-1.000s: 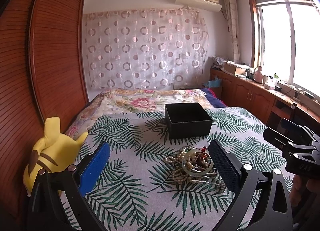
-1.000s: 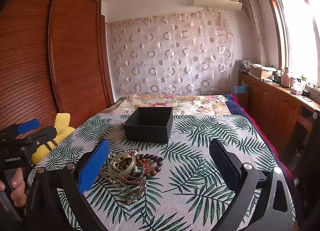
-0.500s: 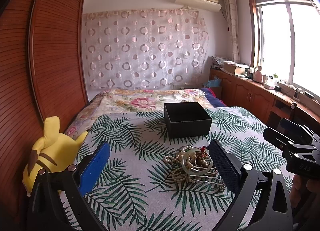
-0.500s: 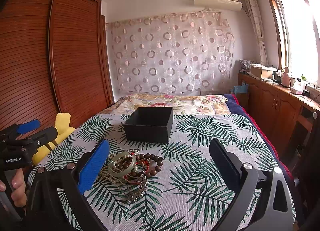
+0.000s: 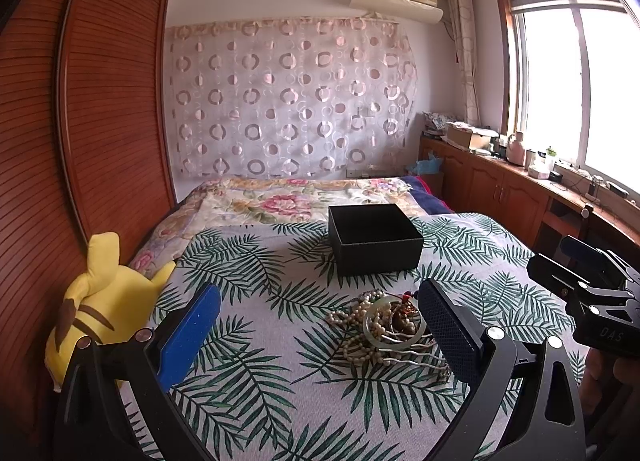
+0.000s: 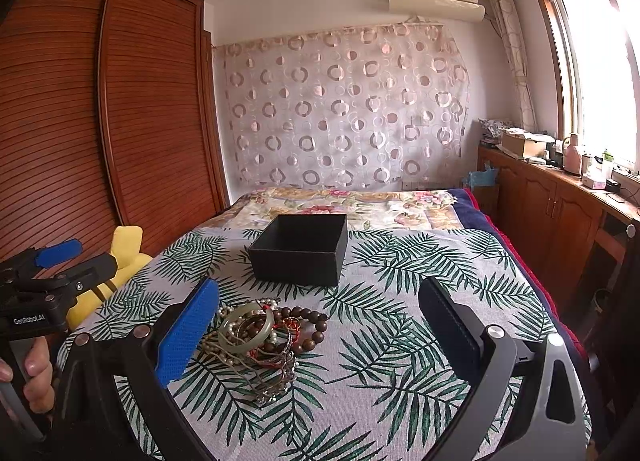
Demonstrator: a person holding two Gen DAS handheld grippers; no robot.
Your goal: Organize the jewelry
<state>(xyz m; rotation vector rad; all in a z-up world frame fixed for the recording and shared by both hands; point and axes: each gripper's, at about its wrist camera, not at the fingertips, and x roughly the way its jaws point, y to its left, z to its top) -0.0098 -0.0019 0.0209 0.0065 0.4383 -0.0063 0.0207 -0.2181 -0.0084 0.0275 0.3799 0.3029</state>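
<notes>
A tangled pile of jewelry [image 5: 384, 325] [image 6: 260, 337] lies on the palm-leaf bedspread: pearl strands, a pale green bangle [image 6: 246, 329], dark wooden beads [image 6: 308, 321] and a wire piece. Behind it stands an open black box [image 5: 376, 239] [image 6: 300, 247] whose inside is hidden by its walls. My left gripper [image 5: 320, 321] hovers open just short of the pile, which sits by its right finger. My right gripper [image 6: 320, 321] is open too, the pile beside its blue left finger. Each gripper shows at the edge of the other's view.
A yellow plush toy [image 5: 100, 301] lies at the bed's left edge against the wooden wardrobe [image 5: 80, 121]. A floral quilt [image 5: 280, 197] covers the far half of the bed. Wooden cabinets [image 6: 560, 213] with clutter run along the right under the window. A hand [image 6: 34, 377] holds the left gripper's handle.
Almost nothing: both views have crept very slightly toward the bed. The jewelry and the box have not moved, and both grippers stay open.
</notes>
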